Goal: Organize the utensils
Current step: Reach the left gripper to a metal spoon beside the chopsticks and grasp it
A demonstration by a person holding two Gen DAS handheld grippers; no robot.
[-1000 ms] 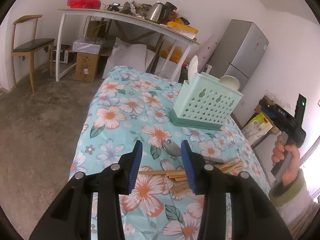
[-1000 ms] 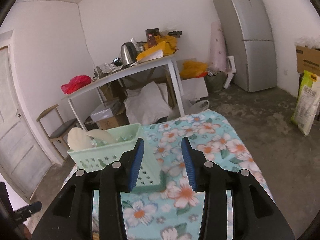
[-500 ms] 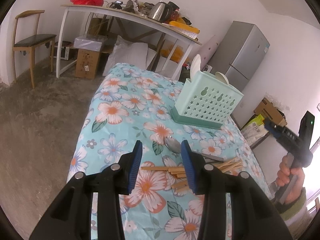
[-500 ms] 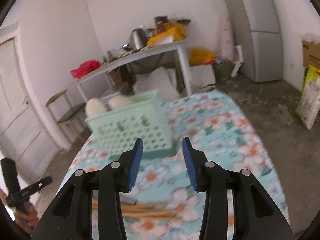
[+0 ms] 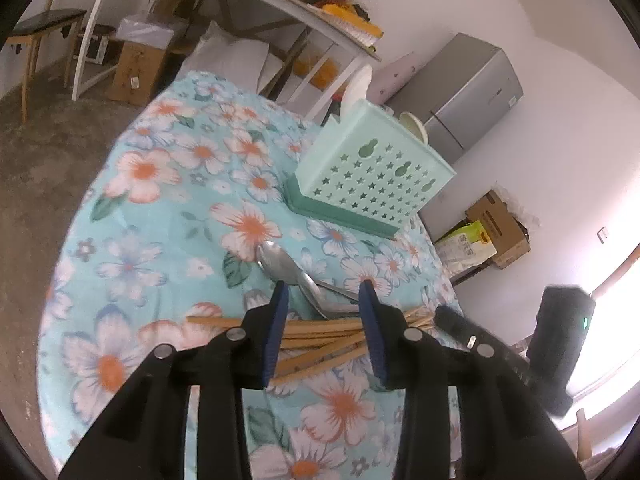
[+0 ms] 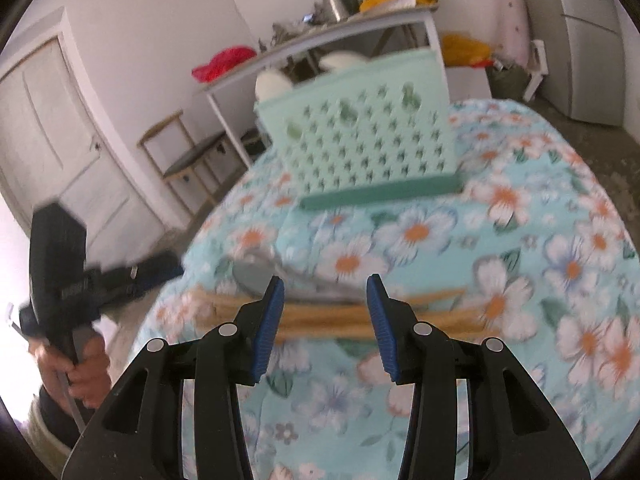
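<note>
The left tongs (image 5: pixel 322 288) hang released, their blue pads (image 5: pixel 276 320) spread wide with nothing between them, low over the flowered bench (image 5: pixel 152 216). Directly under and between those pads lies a loose bundle of wooden chopsticks (image 5: pixel 320 326), running crosswise to the fingers and fanning out past the right-hand pad. Just beyond the tips sit two metal spoons (image 5: pixel 298 276), bowls toward the left pad, handles trailing under the right one and overlapping the chopsticks. Farther ahead and slightly right stands the mint-green perforated utensil basket (image 5: pixel 372 176) on its darker tray, upright, with pale rounded utensils (image 5: pixel 356 88) sticking up from its far side.

The right tongs (image 6: pixel 325 282) are likewise released, pads apart and gripping nothing. From this wrist the chopsticks (image 6: pixel 332 314) lie crosswise just beyond and between the fingertips, the picture blurred. The spoons (image 6: pixel 264 274) rest right behind them, toward the left pad. Well past these, straight ahead, the basket (image 6: pixel 368 136) stands on the bench (image 6: pixel 520 240). Far off to the left, a hand (image 6: pixel 78 372) holds the other tool.
</note>
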